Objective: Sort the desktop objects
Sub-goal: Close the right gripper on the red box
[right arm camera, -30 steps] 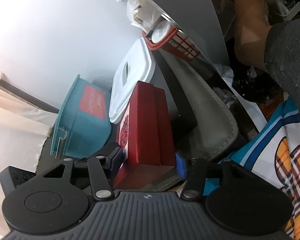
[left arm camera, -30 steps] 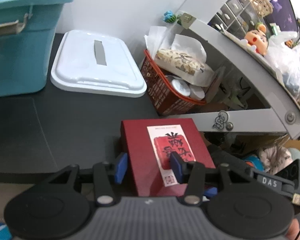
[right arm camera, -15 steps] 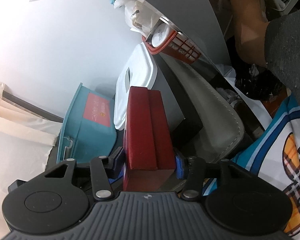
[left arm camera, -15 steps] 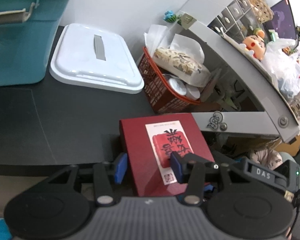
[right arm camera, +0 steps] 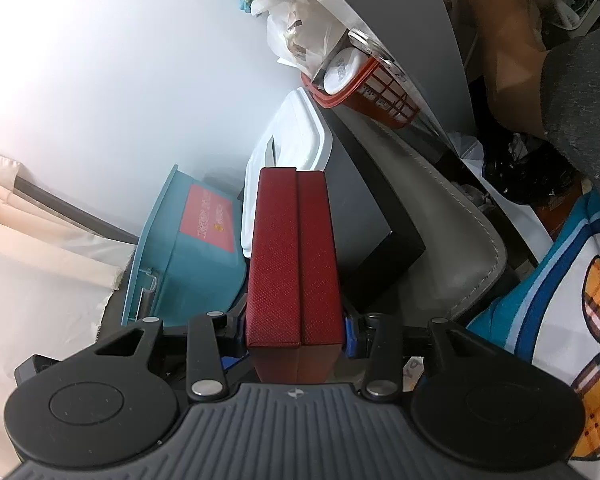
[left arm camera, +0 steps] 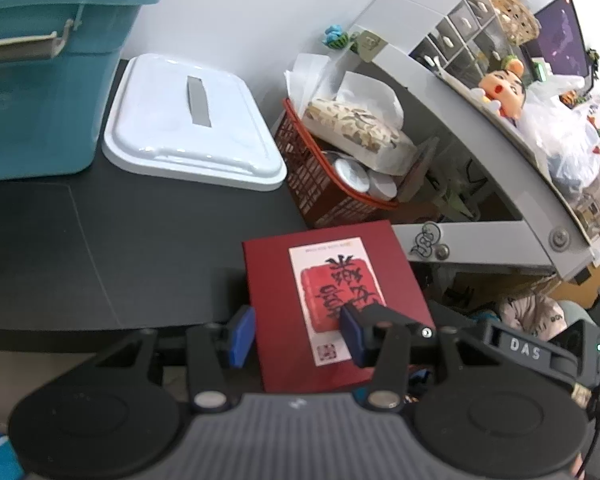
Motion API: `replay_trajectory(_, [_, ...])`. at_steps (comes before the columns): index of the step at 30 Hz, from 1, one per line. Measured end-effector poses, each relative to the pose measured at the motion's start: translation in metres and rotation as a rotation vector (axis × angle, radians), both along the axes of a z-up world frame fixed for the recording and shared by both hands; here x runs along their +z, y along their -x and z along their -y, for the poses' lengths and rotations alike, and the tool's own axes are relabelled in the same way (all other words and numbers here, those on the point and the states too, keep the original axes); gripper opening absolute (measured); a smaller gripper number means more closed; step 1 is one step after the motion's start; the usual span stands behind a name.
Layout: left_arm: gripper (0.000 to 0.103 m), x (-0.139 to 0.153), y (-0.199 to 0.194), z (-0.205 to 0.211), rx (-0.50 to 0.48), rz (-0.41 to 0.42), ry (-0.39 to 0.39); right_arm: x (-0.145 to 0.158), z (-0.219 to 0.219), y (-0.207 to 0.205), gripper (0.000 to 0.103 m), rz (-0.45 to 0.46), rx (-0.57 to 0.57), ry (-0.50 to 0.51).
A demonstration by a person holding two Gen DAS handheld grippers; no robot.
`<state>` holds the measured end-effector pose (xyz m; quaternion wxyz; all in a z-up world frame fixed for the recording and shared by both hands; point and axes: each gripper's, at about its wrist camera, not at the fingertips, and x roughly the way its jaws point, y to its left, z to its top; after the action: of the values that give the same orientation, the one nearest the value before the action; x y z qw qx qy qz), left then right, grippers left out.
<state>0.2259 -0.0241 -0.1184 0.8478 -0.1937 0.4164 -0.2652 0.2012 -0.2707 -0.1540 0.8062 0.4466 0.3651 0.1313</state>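
Note:
A red box with a white and red label lies flat, overhanging the front edge of the black desk. In the right wrist view the red box shows edge-on, and my right gripper is shut on its two faces. That gripper also shows in the left wrist view, at the box's near right edge. My left gripper is open and hovers over the box's near part, one blue pad off its left edge and one over the label.
A teal bin stands at the back left with its white lid lying flat beside it. A red basket of packets sits right of the lid. A grey shelf unit with clutter fills the right side.
The right gripper has turned around the red box and closed on it, so the box is now seen edge-on. The left view has pulled back slightly; the left jaws stayed open.

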Motion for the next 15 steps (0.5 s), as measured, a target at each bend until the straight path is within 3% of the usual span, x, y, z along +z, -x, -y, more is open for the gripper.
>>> replay_trajectory(15, [0.049, 0.007, 0.003, -0.004, -0.021, 0.026, -0.005, 0.015, -0.01, 0.007, 0.044, -0.026, -0.022, 0.06])
